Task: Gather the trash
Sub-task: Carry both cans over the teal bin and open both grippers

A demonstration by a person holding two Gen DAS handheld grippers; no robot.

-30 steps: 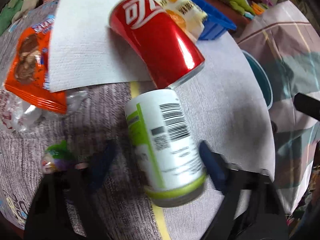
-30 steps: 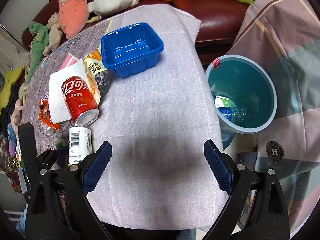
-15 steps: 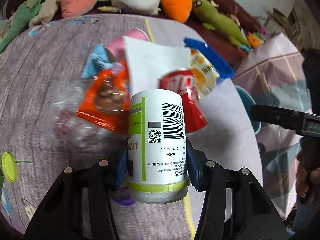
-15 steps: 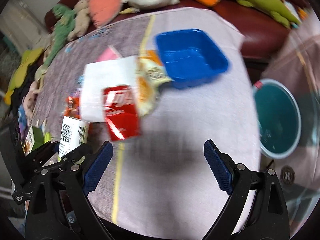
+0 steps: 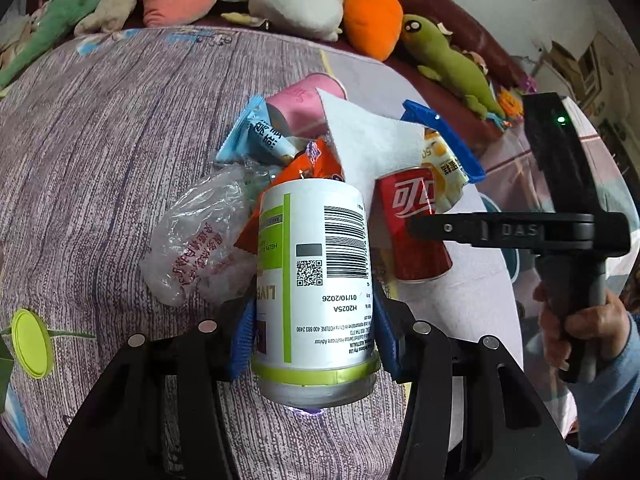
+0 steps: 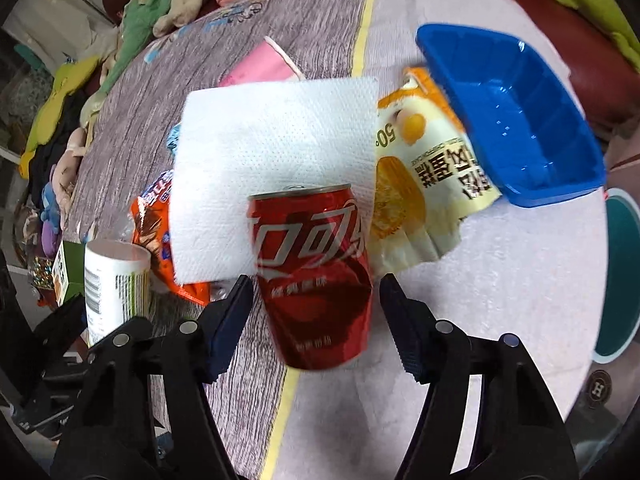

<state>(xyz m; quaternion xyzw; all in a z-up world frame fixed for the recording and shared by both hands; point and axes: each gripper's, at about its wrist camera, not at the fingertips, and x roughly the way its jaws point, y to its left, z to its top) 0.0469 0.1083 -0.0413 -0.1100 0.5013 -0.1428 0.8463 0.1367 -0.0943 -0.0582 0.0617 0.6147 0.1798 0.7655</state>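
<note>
The white can (image 5: 316,292) with its green stripe and barcode is pinched between the blue pads (image 5: 242,338) of the left tool (image 5: 314,340), held above the desk (image 5: 112,140), its green-banded end toward the camera. From the right wrist view this can (image 6: 114,280) shows at the far left in the same grip.

Just right of the white can lies the red can (image 5: 414,232), on its side on the desk. In the right wrist view the red can (image 6: 316,276) sits between the spread fingers of the right tool (image 6: 316,304); a gap shows on each side and neither pad (image 6: 230,320) touches it.

Behind the red can a white napkin (image 6: 276,160) lies flat, its near edge under the can's top. Left of the red can an orange wrapper (image 6: 160,236) sticks out from under the napkin. To the can's right is a yellow snack bag (image 6: 424,196), and beyond that a blue tray (image 6: 516,120) overlapping the bag's corner. A teal bin (image 6: 618,280) stands off the desk edge, far right of the red can.

Left of the white can is a crumpled clear bag (image 5: 196,240) with red print. Beyond it lie a light blue packet (image 5: 260,136) and a pink item (image 5: 304,100). Plush toys (image 5: 372,20) line the sofa behind the desk.
</note>
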